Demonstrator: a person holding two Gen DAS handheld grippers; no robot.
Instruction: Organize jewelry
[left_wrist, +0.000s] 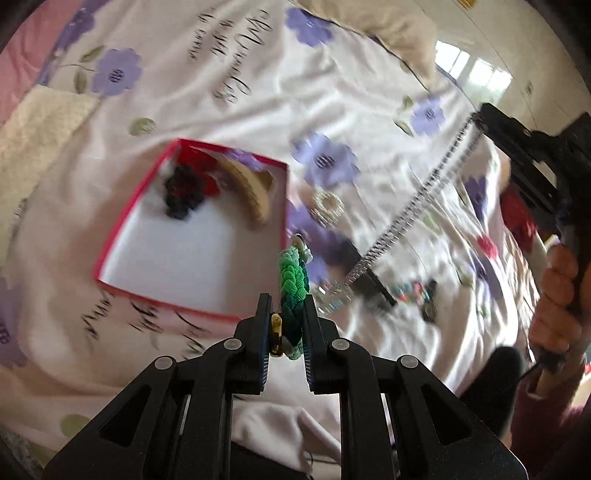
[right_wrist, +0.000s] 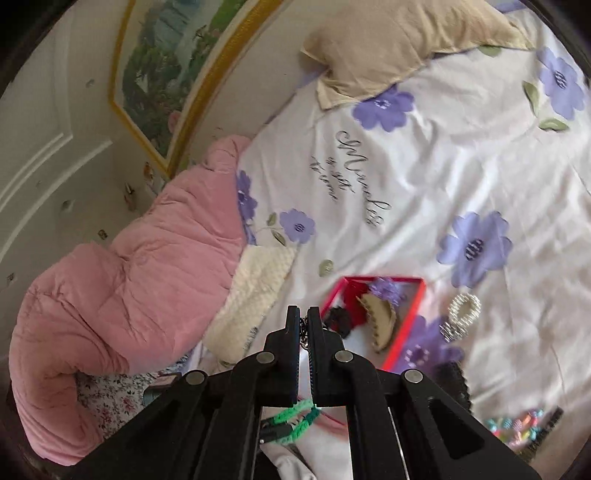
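Observation:
My left gripper (left_wrist: 287, 301) is shut on a green braided bracelet (left_wrist: 292, 273), which sticks up between the fingers beside a small gold clasp. Ahead of it lies an open red box (left_wrist: 173, 258) with a white floor, holding a beige hair claw (left_wrist: 251, 192), a dark scrunchie (left_wrist: 183, 192) and red and purple pieces. My right gripper (left_wrist: 484, 114), held by a hand (left_wrist: 557, 295), is raised at the right and shut on a long silver rhinestone chain (left_wrist: 406, 206) that hangs down to the bed. In the right wrist view the right gripper (right_wrist: 303, 312) pinches the chain (right_wrist: 303, 332) above the box (right_wrist: 384, 277).
A crystal hair ring (left_wrist: 327, 206) lies right of the box, also seen as the crystal ring (right_wrist: 461, 314). A black piece (left_wrist: 369, 275) and coloured beads (left_wrist: 413, 288) sit further right. A pink duvet (right_wrist: 122, 302), a beige pillow (right_wrist: 399, 40) and a framed painting (right_wrist: 173, 70) border the flowered sheet.

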